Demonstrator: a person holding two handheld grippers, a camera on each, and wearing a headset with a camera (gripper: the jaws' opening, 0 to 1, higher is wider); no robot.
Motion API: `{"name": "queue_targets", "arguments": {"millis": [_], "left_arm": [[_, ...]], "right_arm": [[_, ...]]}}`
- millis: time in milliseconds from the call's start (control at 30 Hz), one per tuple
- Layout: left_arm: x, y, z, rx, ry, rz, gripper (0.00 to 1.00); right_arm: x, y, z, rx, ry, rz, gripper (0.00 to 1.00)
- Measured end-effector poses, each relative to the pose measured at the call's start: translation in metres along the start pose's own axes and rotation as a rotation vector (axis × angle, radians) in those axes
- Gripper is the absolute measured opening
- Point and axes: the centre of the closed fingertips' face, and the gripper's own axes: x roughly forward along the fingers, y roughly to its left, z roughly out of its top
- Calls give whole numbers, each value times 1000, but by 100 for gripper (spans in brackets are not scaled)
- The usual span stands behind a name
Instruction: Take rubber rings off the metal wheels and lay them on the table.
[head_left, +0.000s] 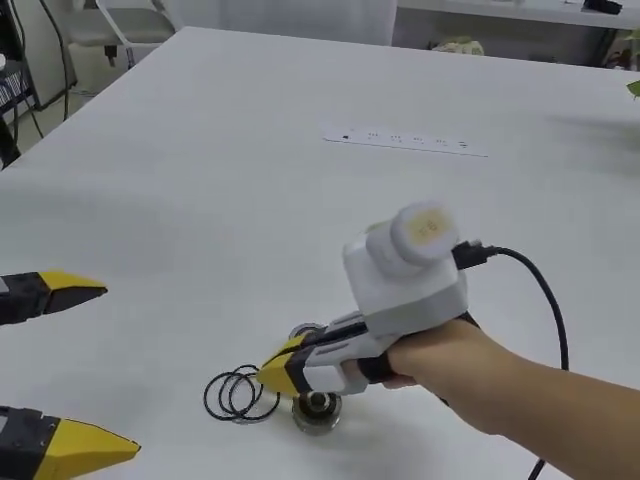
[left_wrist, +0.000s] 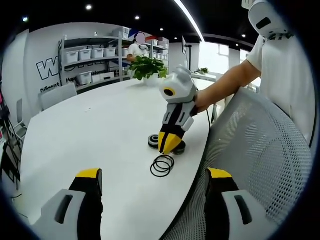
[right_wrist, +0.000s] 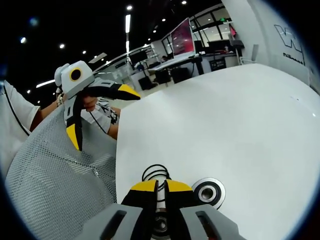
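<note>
Low centre in the head view, the right gripper (head_left: 270, 373) has its jaws pinched together over a metal wheel (head_left: 317, 411); loose rubber rings (head_left: 240, 394) lie just left. The left gripper (head_left: 115, 368) gapes wide. Rings look light and stretchy: pinch the outer edge.

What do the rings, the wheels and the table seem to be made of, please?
Rings: thin matte black loops lying flat and overlapping, likely rubber.
Wheels: grey, shiny concentric faces with bright glints, likely metal.
Table: smooth, white and faintly glossy, perhaps laminate or painted board; the look leaves that open.
</note>
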Motion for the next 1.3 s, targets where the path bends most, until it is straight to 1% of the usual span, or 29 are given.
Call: {"name": "queue_targets", "arguments": {"millis": [133, 233, 300, 433, 500, 567, 700, 800, 900, 967, 1033, 1067, 1200, 1267, 1300], "left_arm": [[1, 0, 8, 7, -15, -3, 82], [2, 1, 13, 19, -17, -8, 82], [3, 3, 16, 28, -17, -10, 82], [5, 6, 26, 52, -22, -23, 82], [7, 7, 32, 62, -23, -30, 82], [9, 8, 36, 74, -22, -40, 82], [13, 11, 43, 91, -17, -46, 82], [18, 12, 53, 108, -31, -61, 81], [25, 12, 61, 132, -29, -86, 81], [31, 13, 68, 150, -24, -103, 81], [36, 12, 75, 168, -24, -125, 81], [39, 12, 81, 185, -29, -134, 81], [53, 14, 99, 213, -48, -159, 80], [61, 15, 105, 227, -51, -173, 80], [66, 16, 108, 239, -46, -180, 79]], "right_arm": [[-3, -1, 4, 0, -18, -7, 2], [-8, -5, 8, 2, -38, -20, 2], [-13, -7, 13, 11, -69, -28, 2], [-22, -15, 16, -12, -92, -64, 3], [-27, -22, 19, -11, -115, -93, 5], [-32, -24, 19, -24, -123, -100, 4], [-39, -31, 18, -19, -139, -123, 6], [-46, -39, 16, -12, -149, -150, 6], [-51, -46, 15, 0, -159, -164, 8], [-52, -50, 13, 11, -154, -178, 10], [-52, -52, 11, 7, -146, -182, 12], [-52, -52, 9, 4, -139, -185, 12], [-51, -52, 5, -9, -123, -181, 15], [-49, -50, 2, -18, -110, -178, 15], [-49, -51, 1, -21, -104, -175, 15]]}}
